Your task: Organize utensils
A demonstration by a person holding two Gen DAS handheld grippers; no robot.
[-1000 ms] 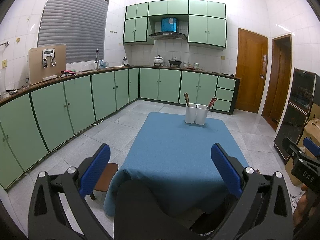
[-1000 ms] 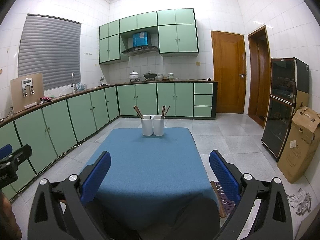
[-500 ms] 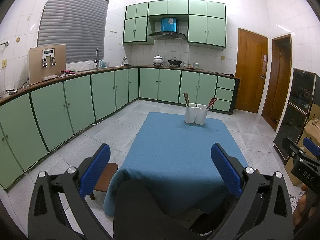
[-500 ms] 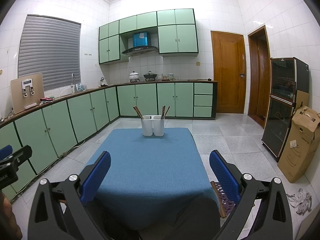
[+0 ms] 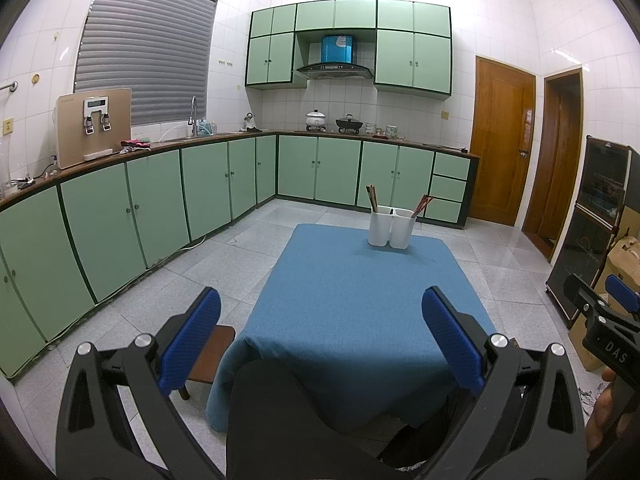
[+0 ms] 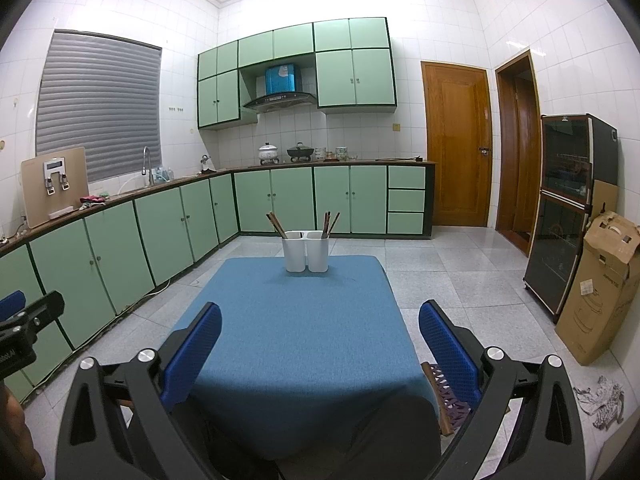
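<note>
I'm looking down a kitchen lined with green cabinets [image 5: 224,184] on the left and far walls. In front of me sits the tabletop [image 6: 304,320], draped in a blue cloth and bare across its near and middle parts. To the right, in the right wrist view, a dark glass-fronted cabinet [image 6: 564,208] stands by the wall with a cardboard box [image 6: 600,288] just beside it, nearer to me.

At the far end of the tabletop stand two white utensil holders [image 5: 390,227], touching side by side. The left one carries brown chopsticks [image 6: 277,224] leaning left; the right one carries reddish-brown chopsticks [image 6: 330,223] leaning right.

My left tool [image 5: 320,336] hangs at the near edge of the tabletop, released, its blue pads [image 5: 192,336] spread wide with nothing between them. My right tool [image 6: 320,340] is likewise released, pads [image 6: 448,344] wide apart and gripping nothing. Both are well apart from the holders.
</note>
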